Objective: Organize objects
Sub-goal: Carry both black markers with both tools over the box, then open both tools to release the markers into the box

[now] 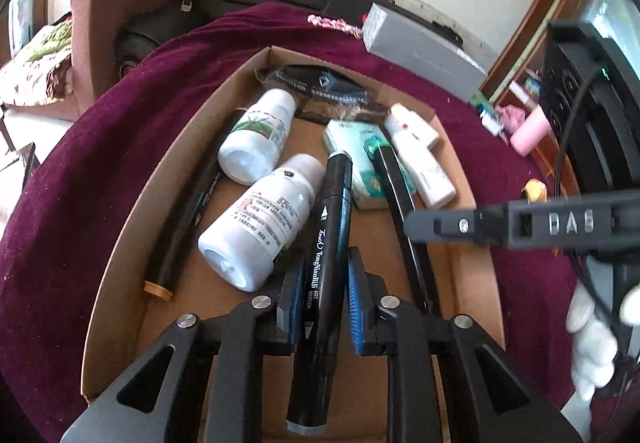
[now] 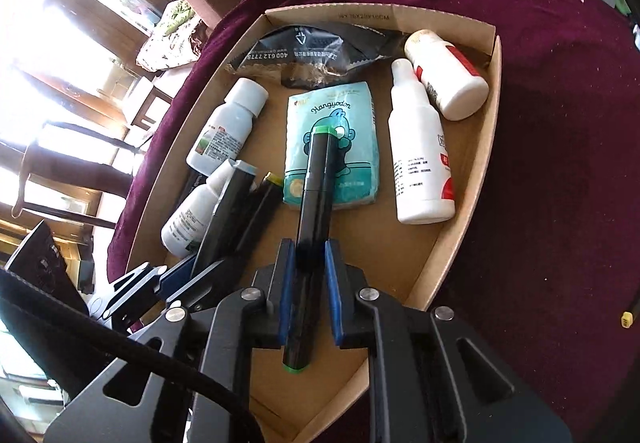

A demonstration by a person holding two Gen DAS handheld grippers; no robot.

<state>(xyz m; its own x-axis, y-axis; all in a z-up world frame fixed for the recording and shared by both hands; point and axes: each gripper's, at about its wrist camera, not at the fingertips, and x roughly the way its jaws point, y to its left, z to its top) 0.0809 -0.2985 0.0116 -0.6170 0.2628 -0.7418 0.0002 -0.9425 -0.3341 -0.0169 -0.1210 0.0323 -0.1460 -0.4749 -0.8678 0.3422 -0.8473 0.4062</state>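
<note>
The left gripper point(image 1: 320, 291) is clamping a black art marker point(image 1: 328, 243), the right gripper point(image 2: 306, 283) a green-capped marker point(image 2: 314, 195), both over the cardboard tray point(image 2: 472, 179) that is holding white bottles point(image 1: 256, 227), a tissue pack point(image 2: 332, 111) and a black pouch point(image 2: 312, 47).

cloth point(image 1: 80, 179): maroon, covers the table
armchair point(image 1: 120, 3): pinkish, behind the table, far left
grey box point(image 1: 420, 43): on the cloth's far edge
shelf point(image 1: 532, 55): wooden, at right
pink cup point(image 1: 530, 131): near the shelf
</note>
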